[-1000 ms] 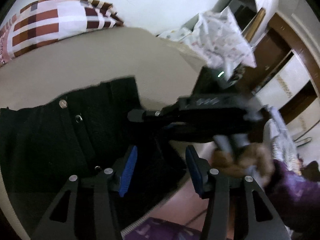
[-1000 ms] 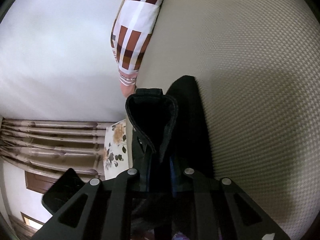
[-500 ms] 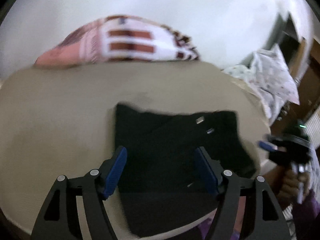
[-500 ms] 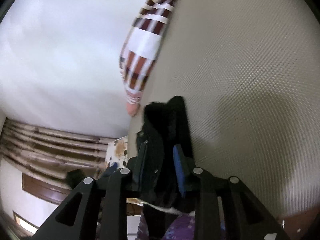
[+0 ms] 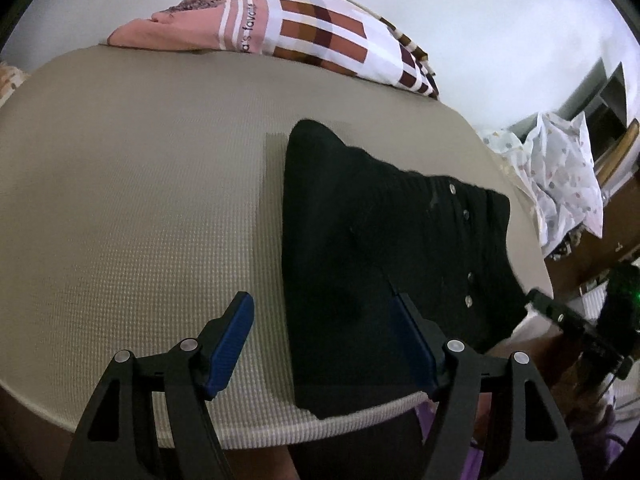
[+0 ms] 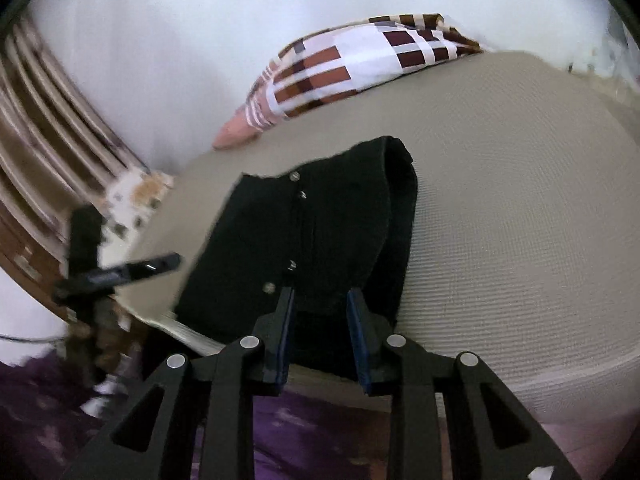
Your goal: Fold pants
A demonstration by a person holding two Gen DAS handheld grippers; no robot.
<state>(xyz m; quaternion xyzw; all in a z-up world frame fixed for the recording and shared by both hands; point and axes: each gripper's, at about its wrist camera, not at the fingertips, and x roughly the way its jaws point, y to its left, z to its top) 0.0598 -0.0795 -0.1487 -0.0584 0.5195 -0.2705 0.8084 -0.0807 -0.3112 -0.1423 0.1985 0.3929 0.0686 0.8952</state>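
Observation:
Black pants (image 5: 372, 248) lie folded on a beige mattress (image 5: 140, 200), near its front edge, with metal buttons facing up. They also show in the right wrist view (image 6: 320, 240). My left gripper (image 5: 324, 316) is open and empty, held above the pants' left edge. My right gripper (image 6: 320, 300) is open and empty, its fingers just above the front part of the pants. The right gripper shows at the right of the left wrist view (image 5: 576, 320), and the left gripper shows blurred at the left of the right wrist view (image 6: 116, 268).
A checked brown-and-white quilt (image 5: 320, 36) lies at the far side of the mattress. A patterned white cloth (image 5: 560, 168) hangs at the right by wooden furniture. A headboard with ridges (image 6: 48, 160) stands at the left. Purple clothing (image 6: 304, 432) is below the grippers.
My right gripper let go of the pants, opened and drew back; the pants now lie flat. My left gripper drew back and swung left, staying open.

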